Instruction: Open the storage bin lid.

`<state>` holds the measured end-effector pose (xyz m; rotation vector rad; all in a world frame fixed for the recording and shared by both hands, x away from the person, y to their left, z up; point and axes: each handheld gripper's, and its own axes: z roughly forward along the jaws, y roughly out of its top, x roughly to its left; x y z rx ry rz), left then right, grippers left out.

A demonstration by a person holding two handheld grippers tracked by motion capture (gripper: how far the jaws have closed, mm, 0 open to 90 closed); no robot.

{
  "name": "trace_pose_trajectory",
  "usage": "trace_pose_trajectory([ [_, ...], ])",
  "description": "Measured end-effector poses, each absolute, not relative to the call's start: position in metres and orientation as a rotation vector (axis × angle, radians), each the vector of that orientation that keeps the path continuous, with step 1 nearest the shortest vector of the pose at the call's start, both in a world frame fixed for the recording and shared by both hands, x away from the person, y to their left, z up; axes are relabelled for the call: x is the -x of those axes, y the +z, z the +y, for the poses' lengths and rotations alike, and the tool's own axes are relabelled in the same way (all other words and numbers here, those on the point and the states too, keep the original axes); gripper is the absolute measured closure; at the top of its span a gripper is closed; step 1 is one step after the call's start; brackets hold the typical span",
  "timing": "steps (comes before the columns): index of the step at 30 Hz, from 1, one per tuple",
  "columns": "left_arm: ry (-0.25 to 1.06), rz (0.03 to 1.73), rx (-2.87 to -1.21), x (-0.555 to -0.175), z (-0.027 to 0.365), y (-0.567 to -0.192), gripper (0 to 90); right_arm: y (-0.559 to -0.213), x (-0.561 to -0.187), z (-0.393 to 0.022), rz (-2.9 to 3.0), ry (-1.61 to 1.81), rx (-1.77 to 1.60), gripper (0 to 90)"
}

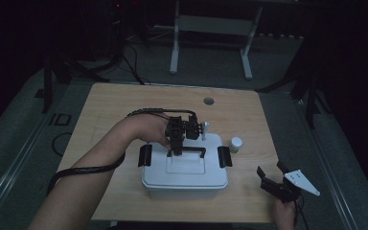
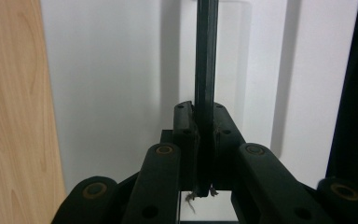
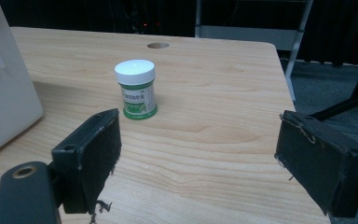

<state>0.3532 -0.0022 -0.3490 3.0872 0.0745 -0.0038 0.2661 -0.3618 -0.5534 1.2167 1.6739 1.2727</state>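
Observation:
A white lidded box (image 1: 184, 177) stands at the front middle of the wooden table (image 1: 110, 110). A black handle (image 1: 194, 149) lies across the box lid, and black latches (image 1: 144, 155) sit on both ends. My left gripper (image 1: 176, 151) points down from above and is shut on the handle's left part. In the left gripper view the jaws (image 2: 204, 126) clamp the thin dark handle bar (image 2: 206, 56) over the white lid (image 2: 116, 84). My right gripper (image 1: 270, 173) rests open at the table's front right, holding nothing. Its open pads (image 3: 95, 154) face a small bottle.
A small white-capped bottle with a green label (image 3: 136, 88) (image 1: 235, 143) stands just right of the box (image 3: 0, 93). A round cable hole (image 1: 208, 101) is near the table's far edge. A white desk frame (image 1: 211, 28) stands on the floor behind.

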Motion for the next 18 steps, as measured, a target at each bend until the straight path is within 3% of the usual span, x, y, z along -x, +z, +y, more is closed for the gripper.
trace_pose_trajectory([
  [18,0.076,0.114,-3.049,-0.349,0.019,-0.323,83.4,-0.553,-0.267,-0.362,1.679,1.274,-1.215,13.6],
])
